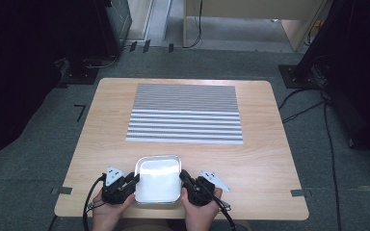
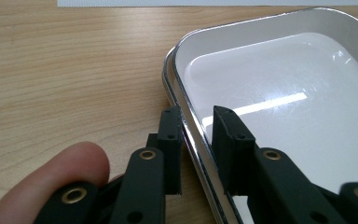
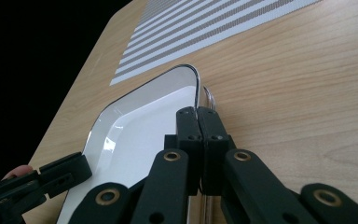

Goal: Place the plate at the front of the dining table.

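High view
Tray point(image 1: 157, 179): shiny metal, rectangular with rounded corners, on the table point(image 1: 101, 139) at the near edge, centred.
Mat point(image 1: 185, 113): grey-and-white striped, beyond the tray, apart from it.
Left gripper point(image 1: 134, 180): at the tray's left rim, tips touching it.
Right gripper point(image 1: 183, 176): at the tray's right rim, tips touching it.
Left hand point(image 1: 107, 214): enters from the bottom edge, wrapped around the gripper body, pointing forward and inward.
Right hand point(image 1: 199, 214): same on the other side; both forearms near the table's front edge.

Left gripper view
Tray rim point(image 2: 186, 116): runs between the two jaws.
Jaw state: spread, one jaw outside over the wood, the other inside over the tray floor; a gap remains on each side of the rim.
Fingertip point(image 2: 63, 172): low left, beside the gripper linkage.

Right gripper view
Jaw state: pressed together, pinching the tray rim point(image 3: 197, 95) near a rounded corner.
Tray floor: left of the jaws.
Left gripper point(image 3: 72, 172): lower left, at the tray's opposite rim.
Mat point(image 3: 200, 35): upper part, past the tray.
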Demonstrator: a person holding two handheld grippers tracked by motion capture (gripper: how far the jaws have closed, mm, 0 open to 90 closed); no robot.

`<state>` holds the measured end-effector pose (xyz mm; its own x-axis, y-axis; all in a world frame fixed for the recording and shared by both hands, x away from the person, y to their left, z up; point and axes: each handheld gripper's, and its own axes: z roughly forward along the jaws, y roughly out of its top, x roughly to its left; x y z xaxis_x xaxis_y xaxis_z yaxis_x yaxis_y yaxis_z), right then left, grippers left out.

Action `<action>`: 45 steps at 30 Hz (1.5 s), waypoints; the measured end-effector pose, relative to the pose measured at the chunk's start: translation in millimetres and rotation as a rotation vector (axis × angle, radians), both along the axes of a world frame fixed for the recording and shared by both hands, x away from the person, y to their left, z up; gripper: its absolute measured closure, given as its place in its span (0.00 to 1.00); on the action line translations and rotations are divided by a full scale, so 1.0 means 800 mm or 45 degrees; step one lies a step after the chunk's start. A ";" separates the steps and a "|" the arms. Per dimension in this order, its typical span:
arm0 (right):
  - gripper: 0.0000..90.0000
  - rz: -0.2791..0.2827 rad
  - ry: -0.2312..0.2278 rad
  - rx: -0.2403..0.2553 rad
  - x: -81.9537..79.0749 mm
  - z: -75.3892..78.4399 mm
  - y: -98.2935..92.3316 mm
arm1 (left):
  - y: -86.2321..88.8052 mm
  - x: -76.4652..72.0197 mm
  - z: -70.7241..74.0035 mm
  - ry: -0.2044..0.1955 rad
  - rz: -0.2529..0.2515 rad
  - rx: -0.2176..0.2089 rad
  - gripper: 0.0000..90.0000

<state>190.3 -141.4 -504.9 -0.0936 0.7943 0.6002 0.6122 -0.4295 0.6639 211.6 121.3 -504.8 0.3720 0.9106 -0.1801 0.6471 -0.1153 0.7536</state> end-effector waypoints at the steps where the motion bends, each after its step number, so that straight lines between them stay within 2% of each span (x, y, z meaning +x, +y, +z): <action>1: 1.00 -0.006 -0.002 0.005 -0.001 0.001 -0.002 | 0.000 0.000 0.000 -0.001 -0.001 -0.003 0.79; 4: 1.00 -0.020 -0.014 0.008 -0.002 0.004 -0.007 | -0.001 -0.002 0.004 -0.008 0.000 -0.024 0.76; 7: 1.00 -0.027 -0.021 -0.003 -0.004 0.005 -0.013 | -0.002 -0.005 0.009 -0.033 0.018 -0.023 0.73; 10: 1.00 -0.025 -0.031 -0.040 -0.005 0.005 -0.015 | -0.004 -0.010 0.014 -0.072 0.041 0.005 0.75; 14: 1.00 -0.021 -0.051 -0.098 -0.007 0.005 -0.015 | -0.003 -0.017 0.026 -0.120 0.062 -0.021 0.78; 16: 1.00 -0.018 -0.060 -0.115 -0.008 0.005 -0.015 | -0.004 -0.019 0.027 -0.127 0.061 -0.020 0.78; 18: 1.00 -0.014 -0.066 -0.133 -0.008 0.005 -0.014 | -0.007 -0.019 0.026 -0.119 0.051 -0.014 0.78; 24: 1.00 -0.014 -0.080 -0.158 -0.009 0.005 -0.013 | -0.022 -0.018 0.016 -0.050 -0.013 -0.020 0.81; 32: 0.97 0.000 -0.105 -0.207 -0.010 0.005 -0.013 | -0.027 -0.011 0.004 0.080 0.003 -0.022 0.84; 34: 0.97 0.004 -0.115 -0.240 -0.011 0.006 -0.011 | -0.027 -0.010 0.002 0.088 0.006 -0.030 0.84; 38: 0.95 0.019 -0.147 -0.373 -0.015 0.011 -0.003 | -0.027 -0.009 0.002 0.097 0.013 -0.050 0.84; 43: 0.91 0.033 -0.157 -0.464 -0.019 0.012 0.002 | -0.026 -0.010 0.002 0.096 0.020 -0.063 0.84; 45: 0.90 0.030 -0.156 -0.480 -0.021 0.011 0.002 | -0.027 -0.010 0.003 0.087 0.025 -0.065 0.85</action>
<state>173.8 -140.2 -496.0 -0.1675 0.9536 0.2503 0.5251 -0.1286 0.8412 203.3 100.0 -502.4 0.3392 0.9066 -0.2508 0.6989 -0.0644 0.7123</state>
